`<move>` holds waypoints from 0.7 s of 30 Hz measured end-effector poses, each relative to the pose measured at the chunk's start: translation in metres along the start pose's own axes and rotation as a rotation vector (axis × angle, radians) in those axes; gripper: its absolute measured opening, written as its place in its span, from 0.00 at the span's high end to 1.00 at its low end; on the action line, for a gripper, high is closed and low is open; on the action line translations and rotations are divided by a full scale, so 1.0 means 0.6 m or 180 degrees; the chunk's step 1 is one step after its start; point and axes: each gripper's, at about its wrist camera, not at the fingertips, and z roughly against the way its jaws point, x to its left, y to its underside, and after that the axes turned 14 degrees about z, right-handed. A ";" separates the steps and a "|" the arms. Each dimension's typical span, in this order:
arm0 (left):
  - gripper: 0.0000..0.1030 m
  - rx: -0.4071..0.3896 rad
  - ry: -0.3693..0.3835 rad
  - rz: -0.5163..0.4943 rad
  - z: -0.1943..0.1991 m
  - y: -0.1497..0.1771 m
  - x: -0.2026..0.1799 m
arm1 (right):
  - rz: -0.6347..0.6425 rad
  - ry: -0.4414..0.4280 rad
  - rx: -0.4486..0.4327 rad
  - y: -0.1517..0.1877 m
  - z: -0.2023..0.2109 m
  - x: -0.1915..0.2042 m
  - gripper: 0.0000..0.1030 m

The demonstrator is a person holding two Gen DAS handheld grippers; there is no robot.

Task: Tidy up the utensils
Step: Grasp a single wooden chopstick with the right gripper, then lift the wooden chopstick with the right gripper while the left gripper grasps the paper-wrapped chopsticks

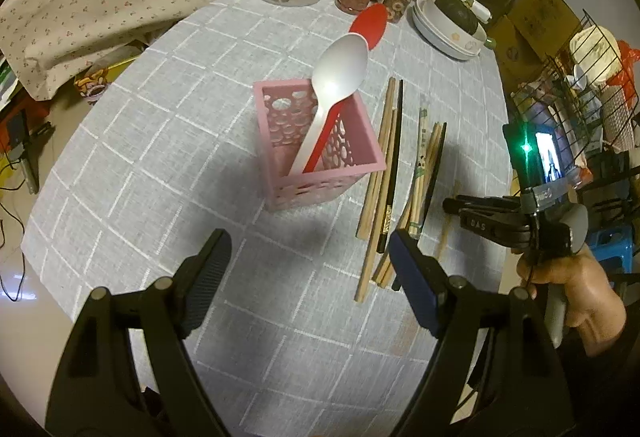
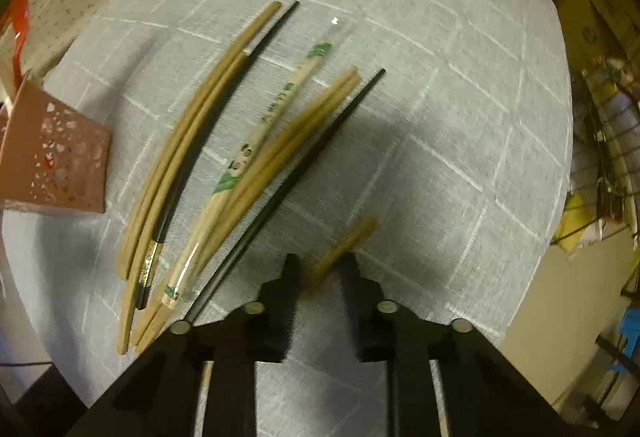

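Right hand-held gripper (image 2: pixel 320 271): pinched a lone tan wooden chopstick (image 2: pixel 348 241) between its fingertips.
Left hand-held gripper (image 1: pixel 310 253): spread, empty.
Advice: lift level, then carry it left to the pink perforated plastic holder (image 1: pixel 320 173).

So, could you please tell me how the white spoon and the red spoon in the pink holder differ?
The white spoon lies in front, so its whole bowl shows; the red spoon sits behind it, partly hidden. The white bowl looks pale and glossy, the red one matte. The red bowl reaches farther out past the pink holder than the white. Both stand handle-down in it, leaning toward the same corner.
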 end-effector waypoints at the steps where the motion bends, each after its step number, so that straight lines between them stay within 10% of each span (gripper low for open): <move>1: 0.21 -0.0013 -0.0013 -0.0023 0.000 0.000 -0.002 | 0.0009 -0.0060 0.0004 0.001 0.001 0.001 0.93; 21: 0.21 0.0045 0.0403 -0.0494 0.007 0.050 -0.128 | -0.0306 -0.0542 -0.0836 0.075 0.173 -0.070 0.95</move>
